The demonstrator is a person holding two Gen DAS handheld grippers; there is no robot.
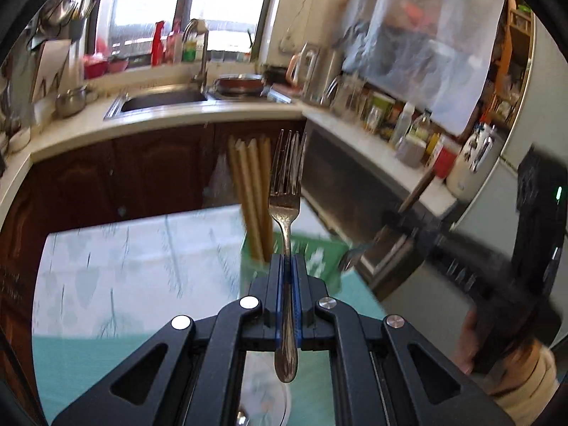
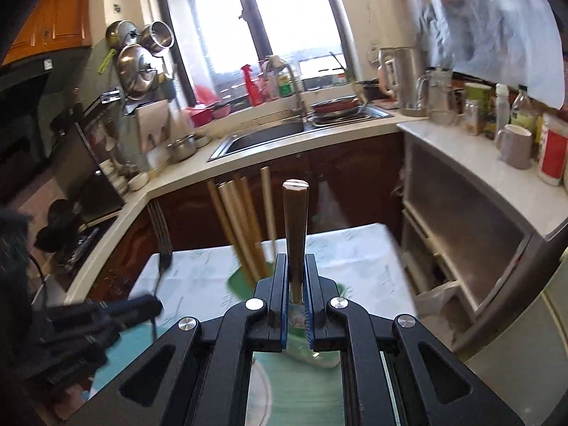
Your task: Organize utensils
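Note:
My left gripper (image 1: pixel 288 259) is shut on a steel fork (image 1: pixel 285 195), tines pointing up and away, held above the table. The fork also shows in the right wrist view (image 2: pixel 161 238). My right gripper (image 2: pixel 295 259) is shut on a brown wooden-handled utensil (image 2: pixel 295 227), handle end pointing up; its working end is hidden between the fingers. Several tan chopsticks (image 1: pixel 250 195) stand upright in a green holder (image 1: pixel 312 259) just beyond both grippers; they also show in the right wrist view (image 2: pixel 241 227). The right gripper appears blurred at right in the left wrist view (image 1: pixel 408 227).
A small table with a pale patterned cloth (image 1: pixel 135 259) and a teal mat (image 1: pixel 71 362) lies below. A white plate (image 1: pixel 262 390) sits under the left gripper. Beyond are dark cabinets, a sink (image 2: pixel 262 138) and a counter with jars and a mug (image 2: pixel 514 145).

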